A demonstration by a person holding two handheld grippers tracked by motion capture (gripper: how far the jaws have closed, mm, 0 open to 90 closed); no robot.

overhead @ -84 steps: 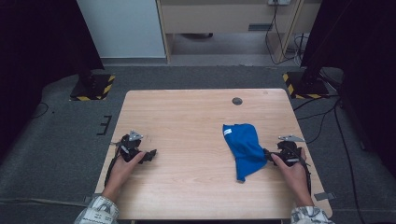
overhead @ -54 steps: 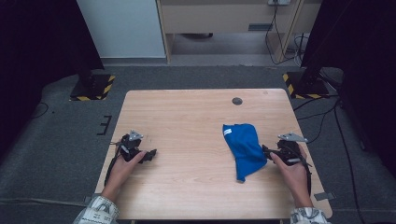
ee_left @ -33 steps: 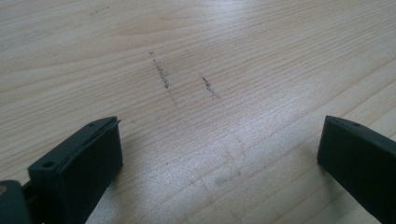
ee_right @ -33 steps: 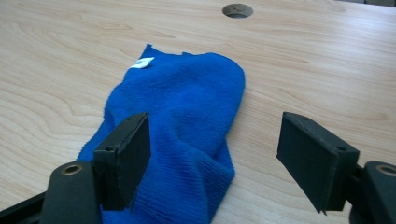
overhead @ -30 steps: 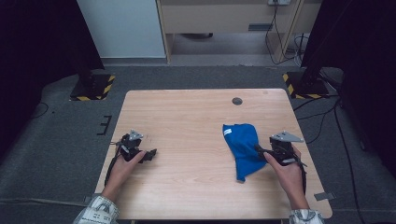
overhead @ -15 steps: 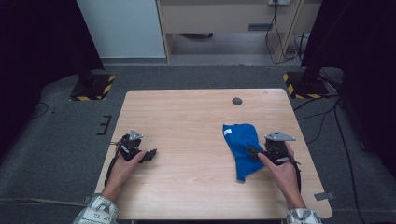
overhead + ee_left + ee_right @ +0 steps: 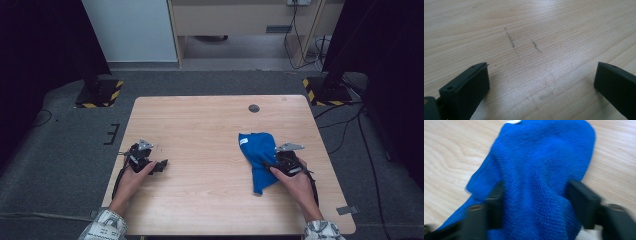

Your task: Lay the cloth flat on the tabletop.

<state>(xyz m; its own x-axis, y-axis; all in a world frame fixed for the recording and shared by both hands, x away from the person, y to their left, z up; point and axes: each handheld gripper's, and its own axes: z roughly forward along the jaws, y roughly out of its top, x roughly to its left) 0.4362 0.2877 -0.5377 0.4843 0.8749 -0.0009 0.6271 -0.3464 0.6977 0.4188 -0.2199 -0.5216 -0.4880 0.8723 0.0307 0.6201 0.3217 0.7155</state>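
A blue terry cloth lies crumpled on the right half of the wooden table; a white tag shows at its far left corner. My right gripper sits low over the cloth's right side. In the right gripper view its jaws have just been closing, and a raised fold of the cloth stands between them without being squeezed by the pads, so the right gripper is still open. My left gripper rests at the table's left, open, and the left gripper has bare scuffed wood between its jaws.
A small dark round hole sits near the table's far edge. Around the table is grey carpet with black-and-yellow striped stand bases at both far corners. A strip of tape is at the near right corner.
The right hand has moved left and down onto the blue cloth, and its jaws now straddle a fold of it. The left hand and gripper have stayed still.
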